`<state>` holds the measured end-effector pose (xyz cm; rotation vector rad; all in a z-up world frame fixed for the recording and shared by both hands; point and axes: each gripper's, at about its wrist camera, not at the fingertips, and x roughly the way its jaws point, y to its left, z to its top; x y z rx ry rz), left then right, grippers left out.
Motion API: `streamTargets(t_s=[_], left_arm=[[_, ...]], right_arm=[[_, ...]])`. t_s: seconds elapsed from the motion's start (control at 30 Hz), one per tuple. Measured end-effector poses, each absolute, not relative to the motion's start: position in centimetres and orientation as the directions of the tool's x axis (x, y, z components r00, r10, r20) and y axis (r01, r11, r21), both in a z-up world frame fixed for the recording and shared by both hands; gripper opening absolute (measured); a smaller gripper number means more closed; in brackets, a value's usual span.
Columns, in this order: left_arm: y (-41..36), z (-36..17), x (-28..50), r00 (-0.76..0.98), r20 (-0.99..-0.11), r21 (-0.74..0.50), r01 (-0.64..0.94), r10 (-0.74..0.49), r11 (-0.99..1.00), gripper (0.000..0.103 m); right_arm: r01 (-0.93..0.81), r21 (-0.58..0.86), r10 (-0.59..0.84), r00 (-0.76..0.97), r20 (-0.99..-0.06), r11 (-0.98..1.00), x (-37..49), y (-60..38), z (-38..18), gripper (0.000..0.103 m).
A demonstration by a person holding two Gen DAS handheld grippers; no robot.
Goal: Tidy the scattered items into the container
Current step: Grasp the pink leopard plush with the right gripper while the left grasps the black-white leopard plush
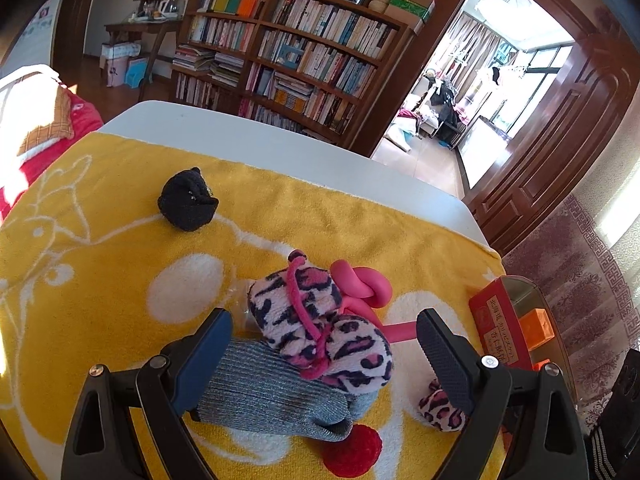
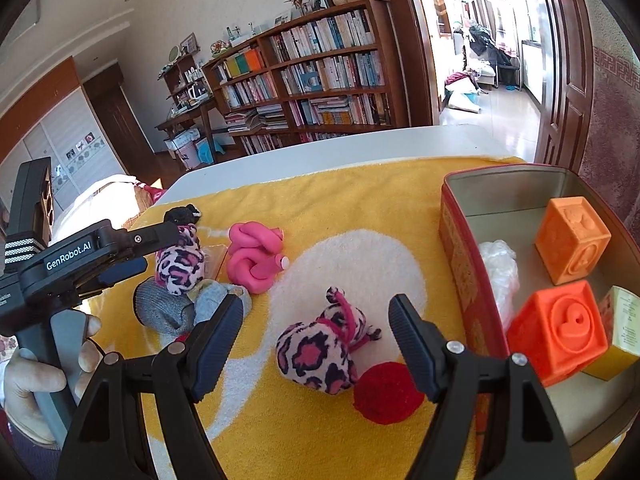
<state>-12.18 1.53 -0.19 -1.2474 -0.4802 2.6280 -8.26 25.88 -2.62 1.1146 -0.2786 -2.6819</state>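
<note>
Leopard plush (image 2: 320, 354) lies low centre on the yellow towel (image 2: 360, 200), between the spread fingers of the right tool (image 2: 316, 348), apparently untouched. Red tin (image 2: 460, 248) at right holds orange blocks (image 2: 560, 332). Left tool (image 1: 324, 344) gapes over a second leopard plush (image 1: 320, 320) on a grey sock (image 1: 260, 396).

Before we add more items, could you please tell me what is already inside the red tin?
Inside the red tin sit two orange embossed blocks, crumpled clear plastic and a yellowish carton. The near corner of the floor is hidden behind the right hand-held gripper.
</note>
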Motion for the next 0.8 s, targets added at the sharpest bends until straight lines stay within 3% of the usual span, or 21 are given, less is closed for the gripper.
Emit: streamTargets(t_s=[0.4,0.47,0.53,0.7,0.8], left_arm=[[3.3,-2.1,-14.0,-0.618,-0.74,-0.286,-0.07,0.267,-0.956,0.095],[3.2,-2.5,-14.1,-0.616,-0.745,-0.274,-0.07,0.257,-0.959,0.088],[3.2,-2.6,-14.1,-0.623,-0.745,-0.246,-0.073,0.237,-0.967,0.075],[2.4,-2.4,-13.8,-0.632,-0.731,-0.278,-0.07,0.258,-0.958,0.064],[2.0,-1.9,-13.5,-0.647,-0.719,-0.281,-0.064,0.254,-0.958,0.063]], right_arm=[[0.171,0.224,-0.28,-0.654,-0.703,-0.96,-8.5,24.5,-4.0,0.079],[0.171,0.221,-0.279,-0.646,-0.711,-0.96,-8.6,24.5,-4.4,0.079],[0.17,0.218,-0.276,-0.636,-0.72,-0.961,-8.7,24.4,-4.7,0.079],[0.171,0.184,-0.25,-0.625,-0.739,-0.968,-8.8,24.1,-5.5,0.079],[0.18,0.16,-0.238,-0.623,-0.745,-0.971,-8.7,23.8,-5.6,0.079]])
